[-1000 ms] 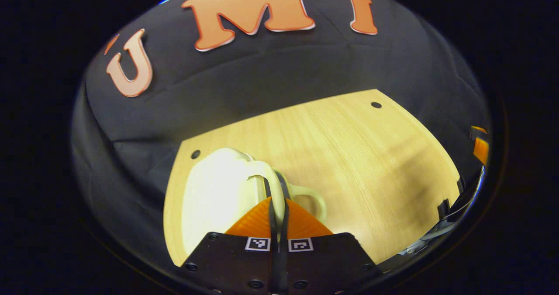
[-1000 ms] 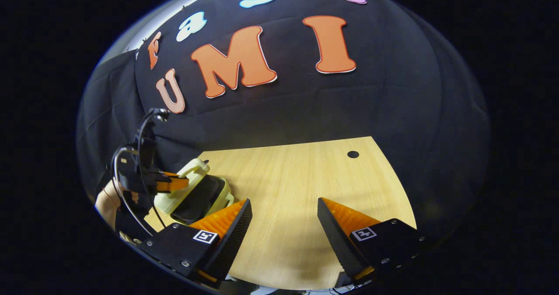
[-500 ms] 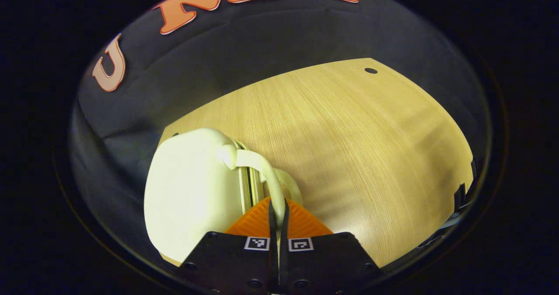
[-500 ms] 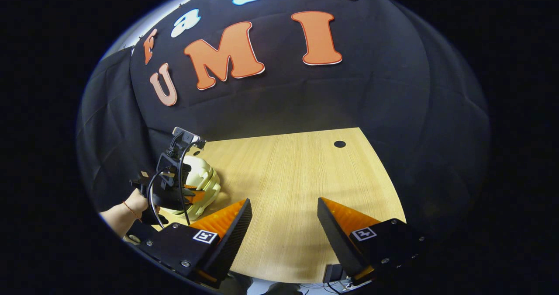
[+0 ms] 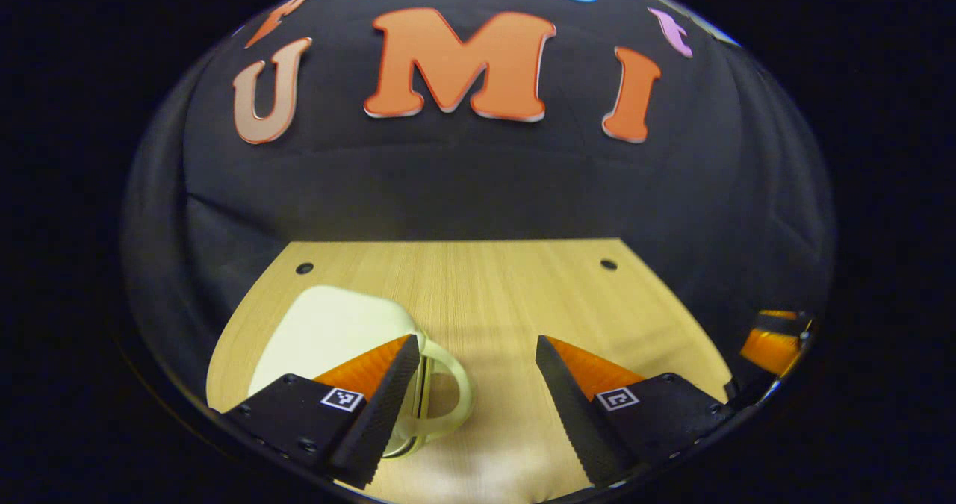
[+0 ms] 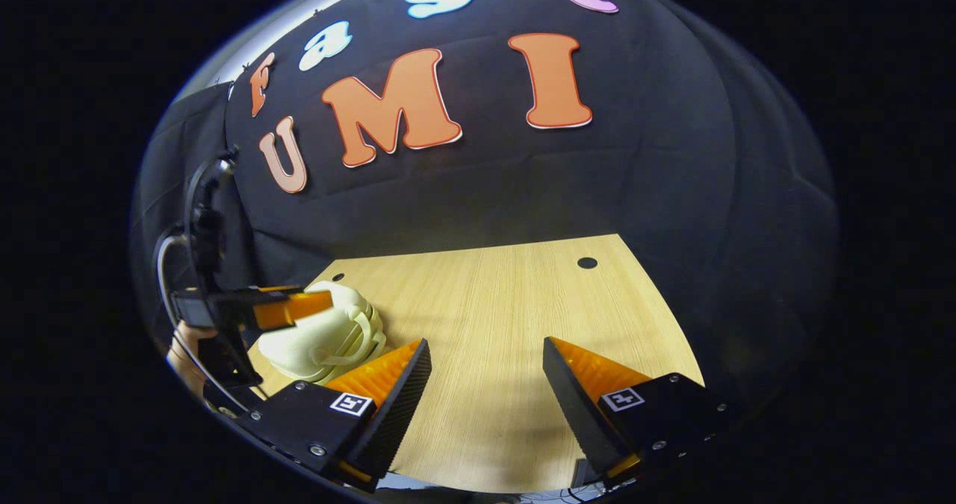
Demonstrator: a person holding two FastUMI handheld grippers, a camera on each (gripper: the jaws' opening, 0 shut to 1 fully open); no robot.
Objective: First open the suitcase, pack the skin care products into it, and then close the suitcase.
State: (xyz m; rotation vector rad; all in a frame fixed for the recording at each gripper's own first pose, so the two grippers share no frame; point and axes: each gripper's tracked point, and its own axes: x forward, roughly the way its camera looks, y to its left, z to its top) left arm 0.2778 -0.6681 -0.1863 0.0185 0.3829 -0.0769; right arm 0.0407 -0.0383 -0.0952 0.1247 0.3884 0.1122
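Suitcase position: small pale cream hard-shell suitcase [image 5: 328,332] lay flat and shut on the light wood-grain tabletop [image 5: 508,295], near its left rear corner, with no gap visible between the shells in the right gripper view [image 6: 321,336].
Bearing from left gripper: left gripper [image 5: 470,399] hung just above and to the right of the case; its own left finger overlapped the case's right edge, and the looped carry handle [image 5: 448,392] sat in the gap between the two fingers.
Bearing from right gripper: right gripper [image 6: 485,399] sat well apart from the case, which lay low and to its left, past its left finger.
Nearer hand: left one, clearly; in the right gripper view it showed farther off [image 6: 254,310], poised over the case, with a hand [image 6: 183,347] behind it.
Long axis: case appeared to run from near to far in the left gripper view, handle edge turned toward the middle of the table.
Left gripper state: fingers spread wide, gripping nothing.
Right gripper state: fingers spread wide over bare wood, gripping nothing.
Materials and shapes: case was smooth, glossy moulded plastic with rounded corners; handles were thin rounded loops of the same cream plastic, two lying side by side along the seam.
Table: matt surface with straight grain and small dark round holes [image 5: 609,264] near the back corners.
Task stage: judged at or near its end, since the case was shut and no skin care products were seen on the table.
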